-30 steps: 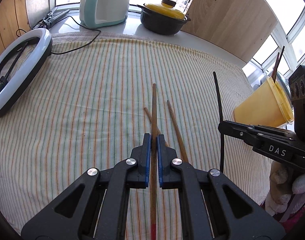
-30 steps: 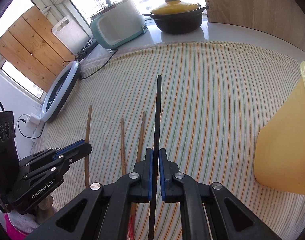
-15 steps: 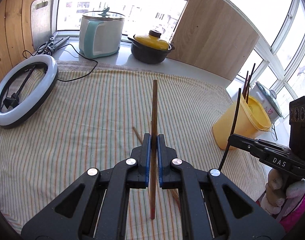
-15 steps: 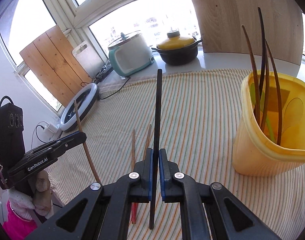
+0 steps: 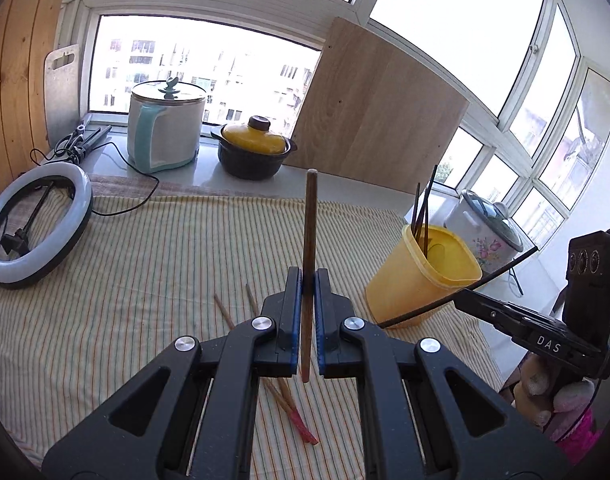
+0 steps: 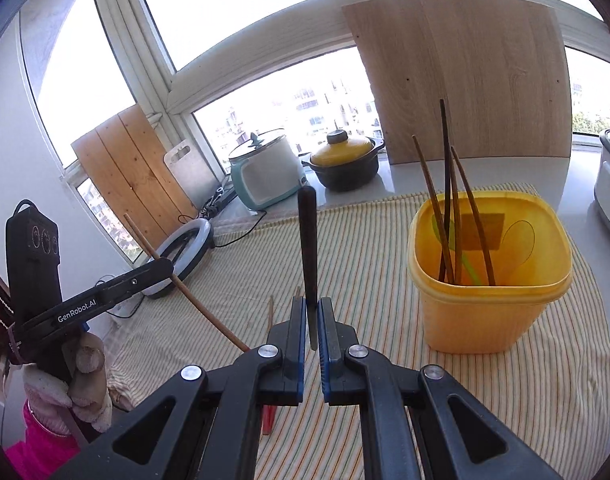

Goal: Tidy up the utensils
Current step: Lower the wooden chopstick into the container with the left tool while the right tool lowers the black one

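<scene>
My left gripper (image 5: 305, 280) is shut on a brown wooden chopstick (image 5: 309, 232) and holds it lifted above the striped cloth (image 5: 145, 264). My right gripper (image 6: 312, 308) is shut on a black chopstick (image 6: 308, 248), also lifted. A yellow tub (image 6: 489, 280) with several chopsticks standing in it is to the right of the right gripper; in the left wrist view the yellow tub (image 5: 421, 280) sits right of the left gripper. Two red-tipped wooden chopsticks (image 5: 233, 320) lie on the cloth below the left gripper.
A ring light (image 5: 37, 220) lies at the cloth's left edge. A teal-and-white cooker (image 5: 165, 128), a yellow-lidded black pot (image 5: 253, 152) and a leaning wood board (image 5: 377, 120) stand at the back. A floral white cooker (image 5: 485, 232) stands behind the tub.
Both grippers have risen from the cloth with their chopsticks and tilted up, so the windows and the yellow tub have come into view. Two chopsticks stay on the cloth.
</scene>
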